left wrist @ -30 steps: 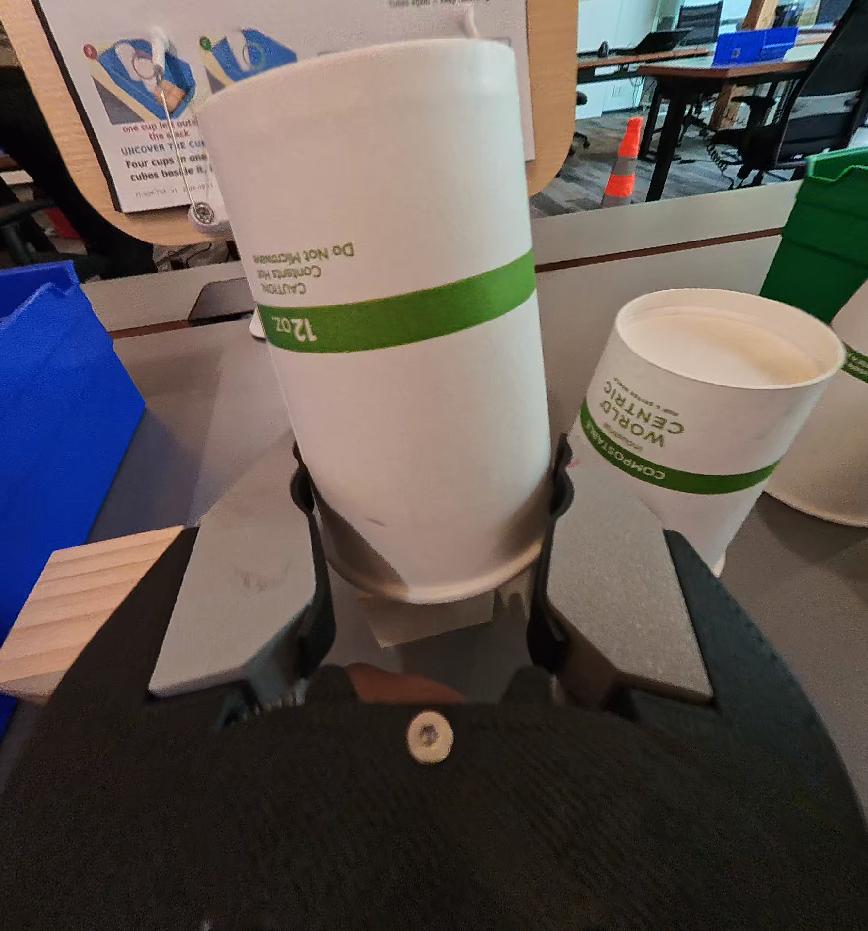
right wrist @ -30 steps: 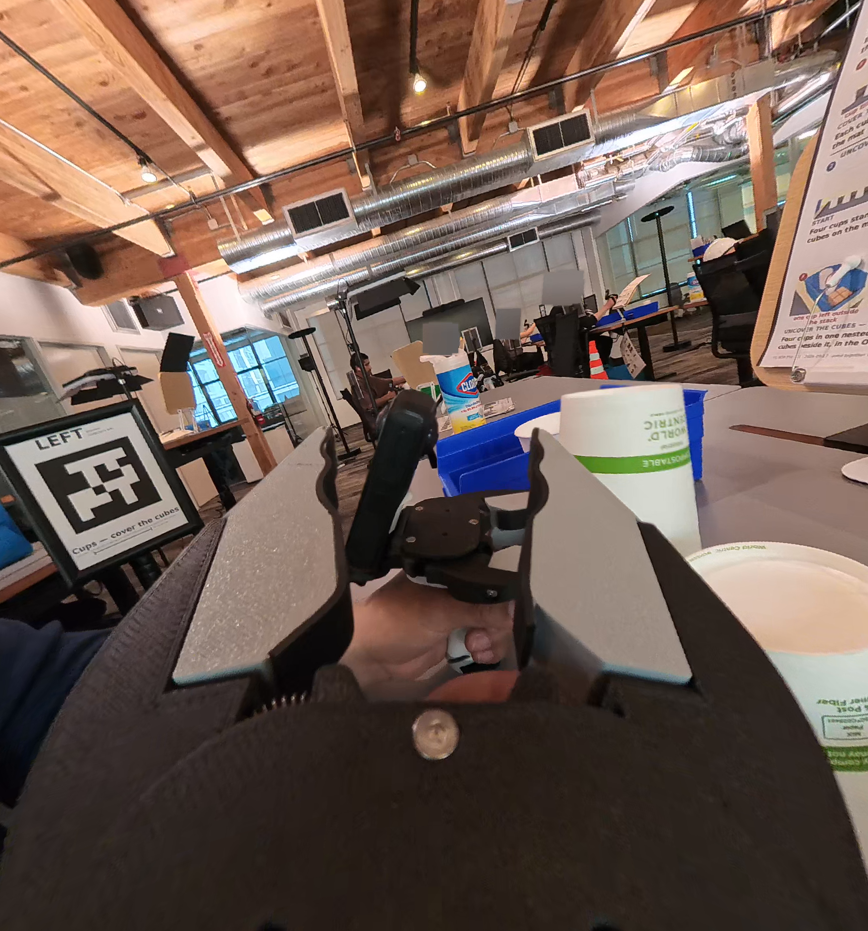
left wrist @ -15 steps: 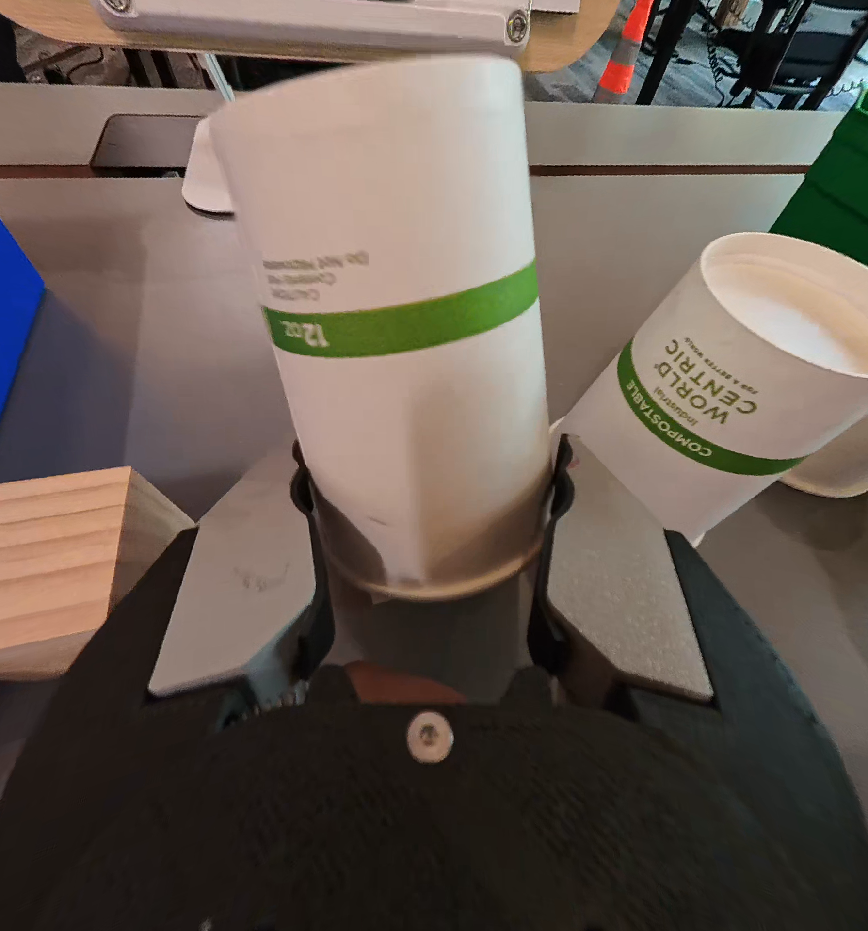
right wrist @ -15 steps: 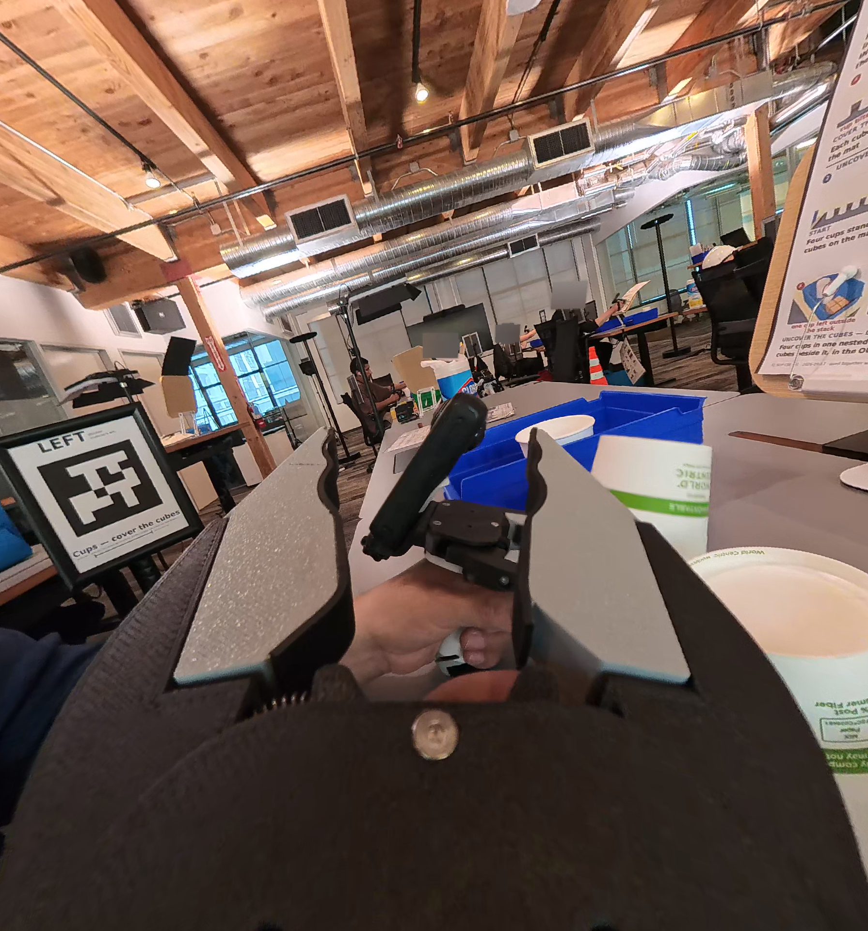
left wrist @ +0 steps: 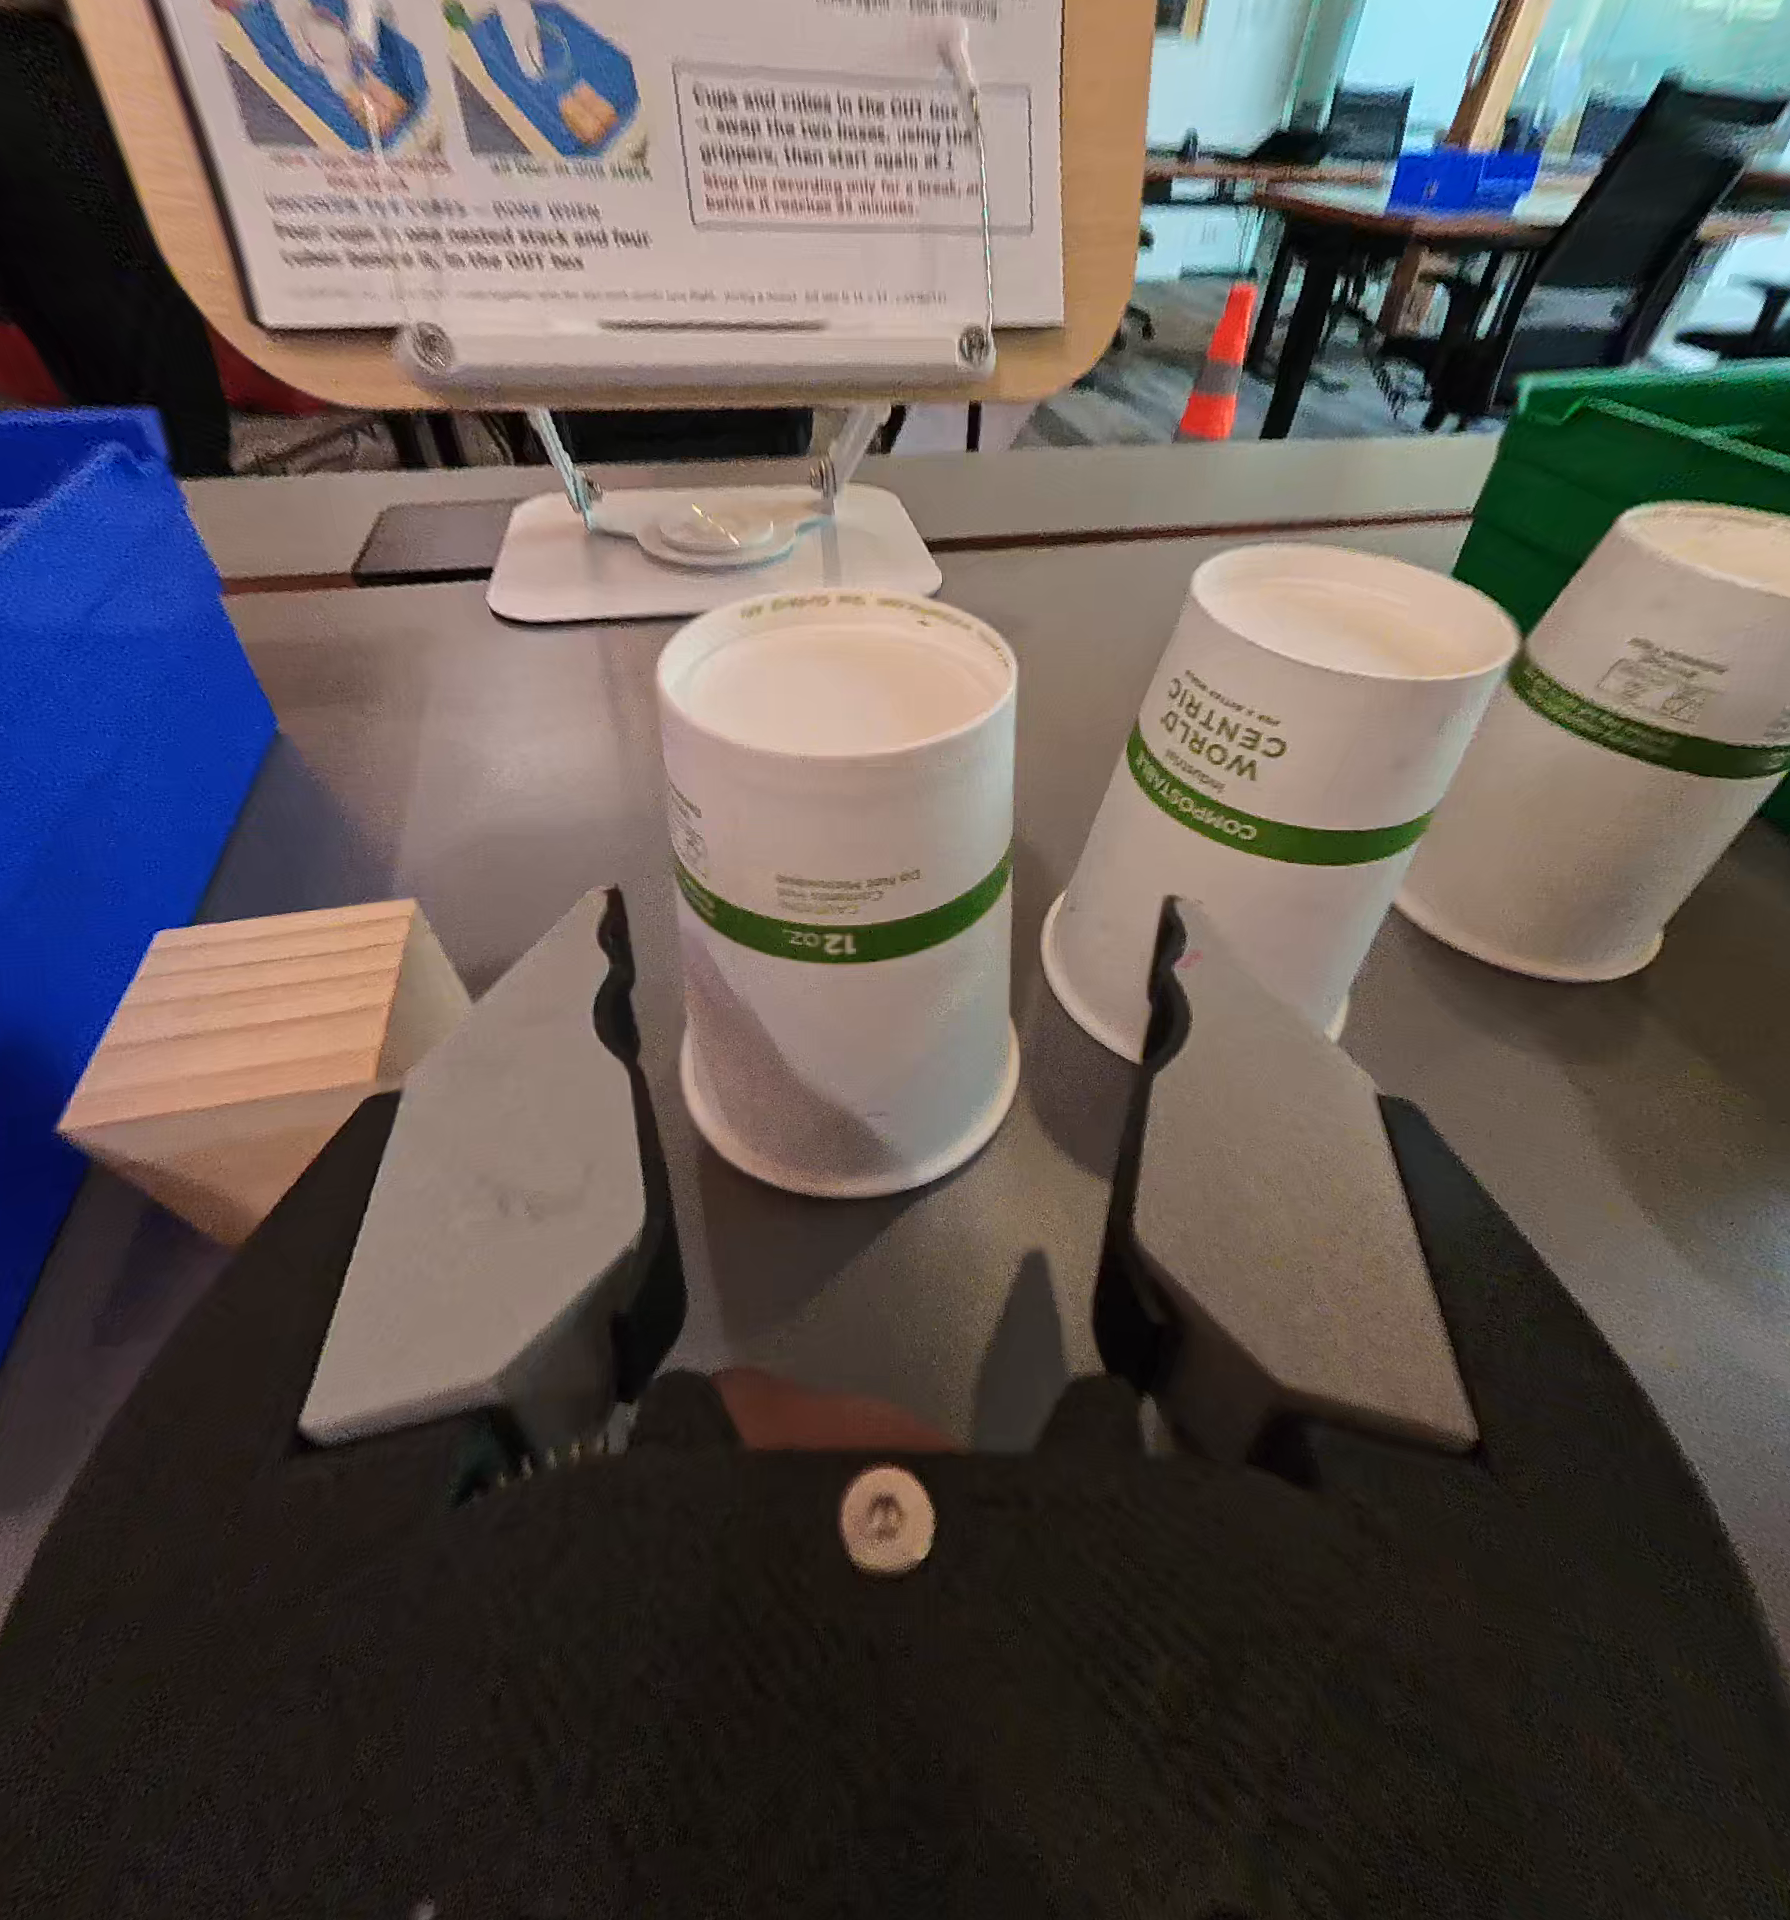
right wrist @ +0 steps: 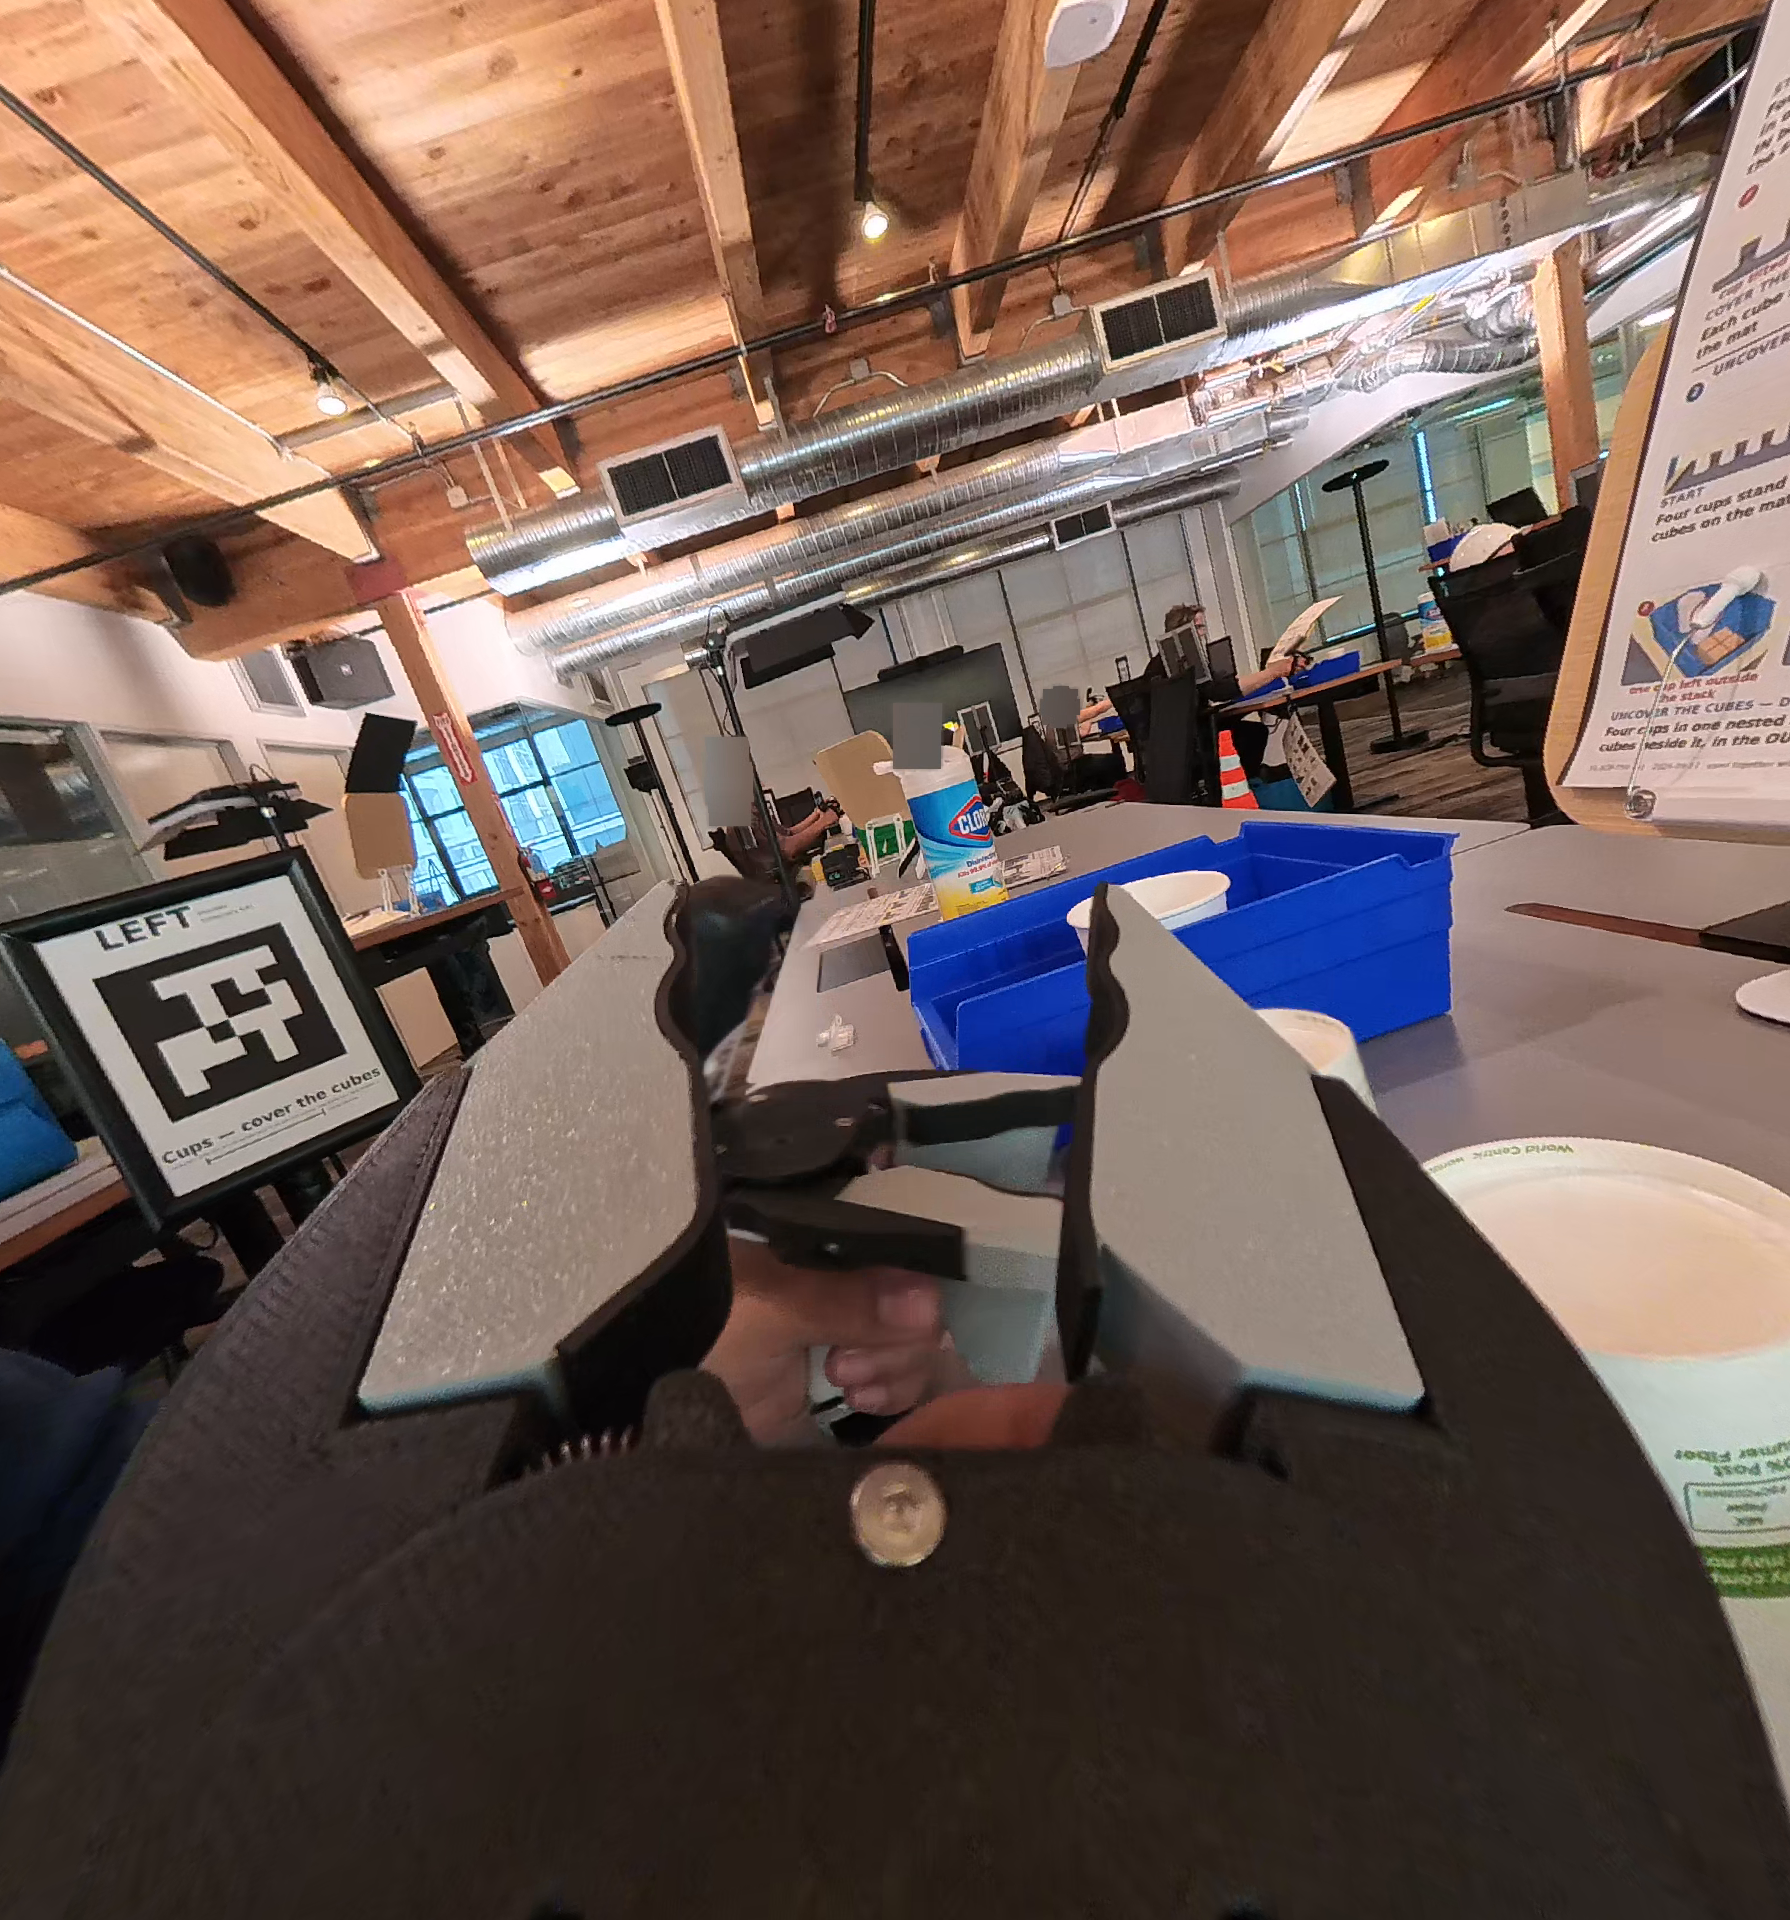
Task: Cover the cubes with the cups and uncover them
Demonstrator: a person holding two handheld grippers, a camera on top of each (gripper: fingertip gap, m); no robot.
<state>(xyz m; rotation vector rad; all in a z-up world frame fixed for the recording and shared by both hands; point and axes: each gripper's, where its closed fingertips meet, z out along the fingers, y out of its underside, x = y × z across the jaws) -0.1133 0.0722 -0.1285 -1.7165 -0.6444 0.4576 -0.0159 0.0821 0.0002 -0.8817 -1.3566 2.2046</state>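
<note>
In the left wrist view a white paper cup with a green band (left wrist: 839,894) stands upside down on the grey table (left wrist: 1597,1143). My left gripper (left wrist: 891,909) is open. Its fingers (left wrist: 517,1143) stand on either side of the cup's lower part, with a gap on each side. A bare wooden cube (left wrist: 247,1049) sits to the left of the fingers. Two more upside-down cups stand to the right, one near (left wrist: 1275,790) and one farther (left wrist: 1639,748). My right gripper (right wrist: 891,914) is open and empty, raised and pointing over the table. The left gripper (right wrist: 818,1132) shows between its fingers.
A blue bin (left wrist: 60,831) stands at the left and a green bin (left wrist: 1680,457) at the back right. An instruction board on a stand (left wrist: 704,540) is behind the cups. In the right wrist view the blue bin (right wrist: 1286,935) holds a cup (right wrist: 1171,894), and an upside-down cup (right wrist: 1649,1278) is close on the right.
My left gripper held the cup tilted above the table with a pale block under its rim. It set the cup down upright, opened and drew back. The right gripper barely moved.
</note>
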